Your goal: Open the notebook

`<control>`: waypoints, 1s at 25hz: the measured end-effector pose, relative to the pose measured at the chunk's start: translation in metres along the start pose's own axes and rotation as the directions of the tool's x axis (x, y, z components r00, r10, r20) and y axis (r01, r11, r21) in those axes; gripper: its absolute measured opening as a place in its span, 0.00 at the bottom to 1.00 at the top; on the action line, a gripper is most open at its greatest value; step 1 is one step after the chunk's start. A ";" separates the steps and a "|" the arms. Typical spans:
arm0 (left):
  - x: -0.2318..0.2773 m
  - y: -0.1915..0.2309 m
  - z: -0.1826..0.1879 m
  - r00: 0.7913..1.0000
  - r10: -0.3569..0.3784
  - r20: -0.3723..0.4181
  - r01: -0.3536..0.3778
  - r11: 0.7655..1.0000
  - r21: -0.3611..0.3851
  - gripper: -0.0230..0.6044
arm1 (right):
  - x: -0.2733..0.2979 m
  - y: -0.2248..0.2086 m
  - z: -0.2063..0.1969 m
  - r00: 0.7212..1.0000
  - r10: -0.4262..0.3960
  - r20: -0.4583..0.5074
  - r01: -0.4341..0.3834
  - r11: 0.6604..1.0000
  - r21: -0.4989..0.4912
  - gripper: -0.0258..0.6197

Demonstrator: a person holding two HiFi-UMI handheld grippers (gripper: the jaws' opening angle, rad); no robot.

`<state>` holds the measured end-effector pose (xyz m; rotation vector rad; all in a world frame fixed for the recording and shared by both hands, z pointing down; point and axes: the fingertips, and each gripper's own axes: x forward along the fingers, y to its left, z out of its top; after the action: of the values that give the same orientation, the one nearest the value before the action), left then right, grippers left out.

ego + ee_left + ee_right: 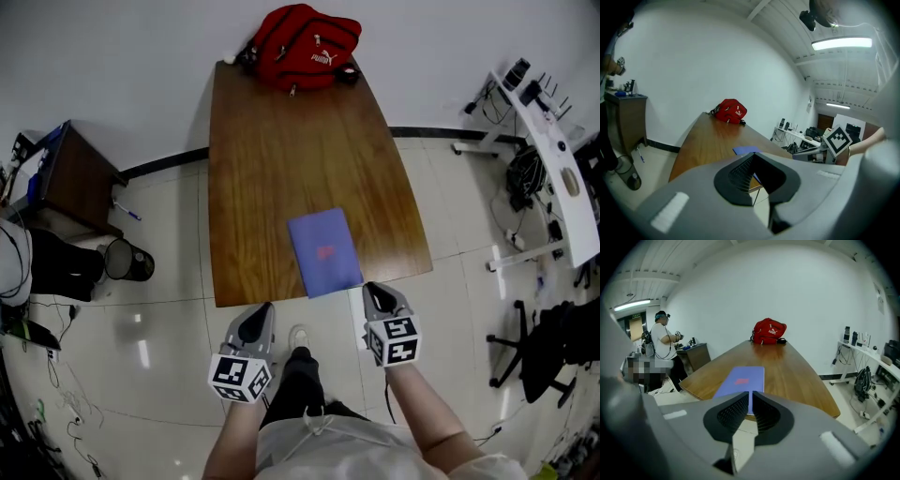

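A closed purple-blue notebook (324,251) with a small red mark on its cover lies flat on the wooden table (272,159), its near end at the table's front edge. Both grippers hang over the floor just short of that edge. My left gripper (255,323) is to the notebook's left, my right gripper (380,298) just off its near right corner. In the left gripper view the jaws (754,180) are shut and empty, the notebook (745,150) ahead to the right. In the right gripper view the jaws (750,411) are shut and empty, in line with the notebook (740,379).
A red bag (305,45) sits at the table's far end. A dark cabinet (80,178) and a bin (127,261) stand on the left, a white desk (562,178) and a black chair (548,352) on the right. A person (661,341) stands by the cabinet.
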<state>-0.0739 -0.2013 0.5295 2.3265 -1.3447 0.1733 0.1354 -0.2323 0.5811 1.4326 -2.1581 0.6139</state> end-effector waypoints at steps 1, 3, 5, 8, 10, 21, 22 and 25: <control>0.007 0.005 -0.004 1.000 -0.003 -0.015 0.003 1.000 -0.011 0.05 | 0.011 -0.004 -0.004 1.000 0.002 -0.025 -0.002 1.000 0.004 0.11; 0.020 0.013 -0.012 0.999 -0.010 -0.042 0.009 1.000 -0.020 0.05 | 0.031 -0.012 -0.012 0.998 0.000 -0.064 0.001 1.000 0.014 0.17; 0.029 0.019 -0.020 0.998 -0.013 -0.065 0.011 1.000 -0.020 0.05 | 0.045 -0.018 -0.020 0.996 -0.014 -0.087 0.016 1.000 0.024 0.17; 0.038 0.028 -0.026 0.997 -0.014 -0.082 0.011 0.999 -0.032 0.05 | 0.058 -0.027 -0.031 0.993 -0.031 -0.115 0.038 0.998 0.055 0.17; 0.043 0.032 -0.030 0.996 -0.018 -0.092 0.015 0.999 -0.041 0.05 | 0.064 -0.030 -0.037 0.992 -0.028 -0.120 0.040 0.994 0.102 0.17; 0.043 0.027 -0.040 0.992 -0.037 -0.122 0.032 0.999 -0.044 0.05 | 0.063 -0.038 -0.041 0.996 -0.037 -0.078 0.050 0.984 0.168 0.07; 0.042 0.027 -0.040 0.992 -0.035 -0.120 0.030 0.999 -0.044 0.05 | 0.062 -0.038 -0.040 0.997 -0.034 -0.072 0.046 0.983 0.176 0.06; 0.038 0.027 -0.034 0.994 -0.029 -0.108 0.024 0.999 -0.041 0.05 | 0.057 -0.037 -0.027 0.999 -0.019 -0.037 0.026 0.978 0.208 0.05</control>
<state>-0.0731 -0.2277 0.5806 2.2663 -1.2528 0.2587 0.1539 -0.2693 0.6408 1.5383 -2.0973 0.8728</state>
